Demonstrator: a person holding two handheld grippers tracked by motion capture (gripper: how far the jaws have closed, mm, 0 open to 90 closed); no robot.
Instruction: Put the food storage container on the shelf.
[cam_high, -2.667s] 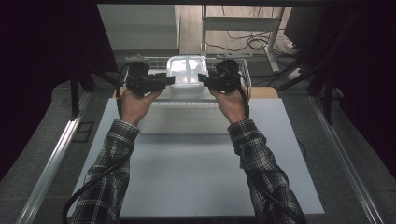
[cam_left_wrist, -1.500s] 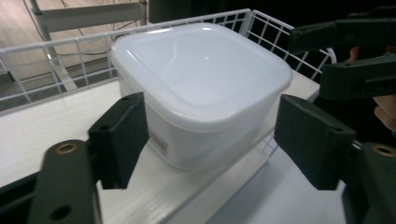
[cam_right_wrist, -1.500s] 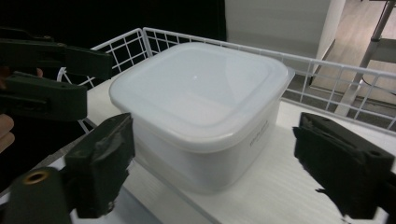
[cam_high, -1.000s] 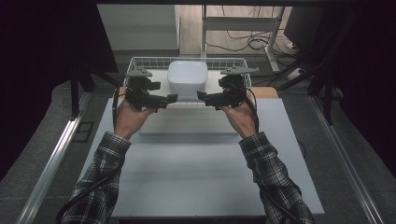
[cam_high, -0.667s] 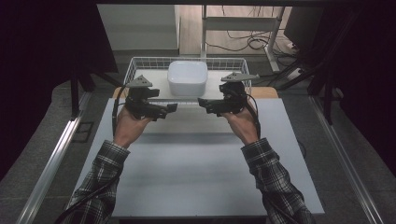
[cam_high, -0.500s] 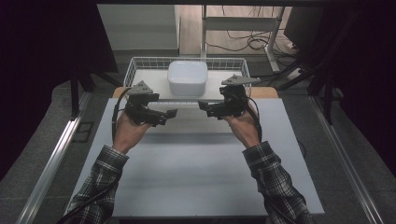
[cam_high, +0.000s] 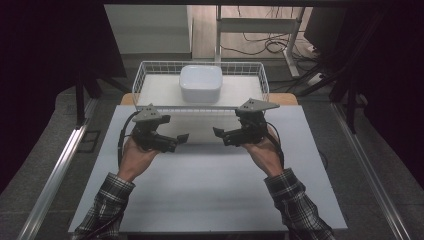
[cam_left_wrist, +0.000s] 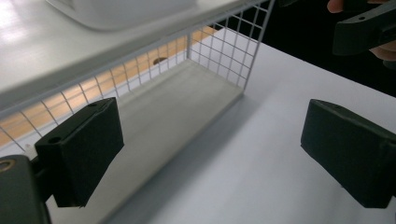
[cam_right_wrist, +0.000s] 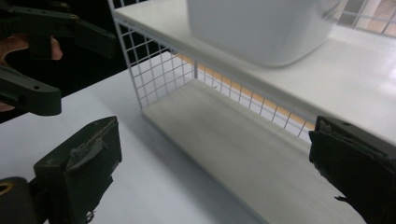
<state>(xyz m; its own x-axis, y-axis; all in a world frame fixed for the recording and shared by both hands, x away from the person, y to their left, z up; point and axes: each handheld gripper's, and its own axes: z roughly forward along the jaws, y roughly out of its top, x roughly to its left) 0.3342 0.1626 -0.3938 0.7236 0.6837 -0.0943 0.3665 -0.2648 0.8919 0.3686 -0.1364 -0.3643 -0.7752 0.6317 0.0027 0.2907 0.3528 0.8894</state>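
Hovering over the table (cam_high: 200, 190), both tools face each other, well apart. Left hand-held gripper (cam_high: 177, 140): jaws spread wide, nothing between them. Right hand-held gripper (cam_high: 220, 134): likewise released, empty. White square container (cam_high: 200, 83) sits on the shelf inside the white wire basket (cam_high: 142, 75) at the table's far edge, beyond both grippers.

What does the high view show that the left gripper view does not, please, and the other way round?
The high view shows both forearms in plaid sleeves, the whole white container from above and cables on the floor behind. The left gripper view shows a lower shelf under the basket. Both show the wire basket, the white tabletop and the open right gripper.
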